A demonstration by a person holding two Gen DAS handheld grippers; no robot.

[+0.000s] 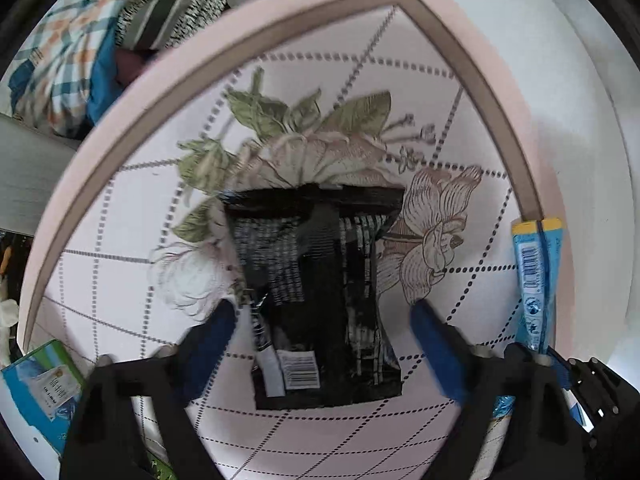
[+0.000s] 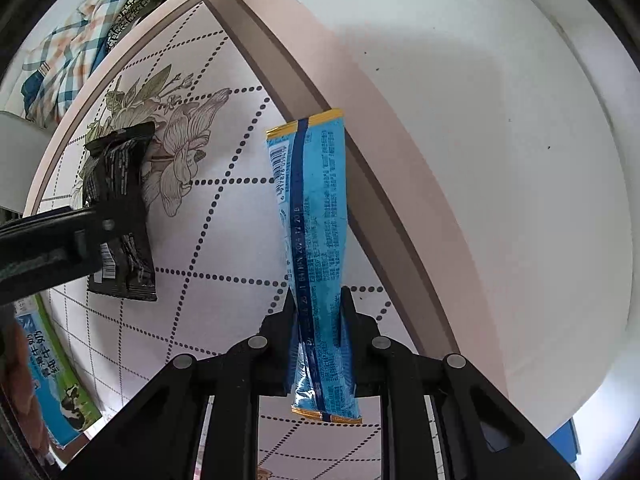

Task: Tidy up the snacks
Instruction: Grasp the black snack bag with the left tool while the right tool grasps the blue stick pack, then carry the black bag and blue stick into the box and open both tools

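A black snack packet [image 1: 320,296] lies flat on the flowered pink tablecloth [image 1: 132,216], barcode side up. My left gripper [image 1: 324,316] is open, its blue-padded fingers [image 1: 216,332] standing either side of the packet's near half. The same black packet [image 2: 120,216] shows at the left of the right wrist view, partly behind the left gripper's black body [image 2: 56,240]. My right gripper [image 2: 318,300] is shut on a long blue snack packet [image 2: 316,208], held lengthwise over the cloth's right border. That blue packet [image 1: 534,276] appears at the right edge of the left wrist view.
A blue and green milk carton [image 1: 40,392] lies at the near left; the same carton [image 2: 56,376] shows in the right wrist view. Checked and patterned fabrics [image 1: 72,52] are piled beyond the table's far left edge. A white wall [image 2: 500,160] stands to the right.
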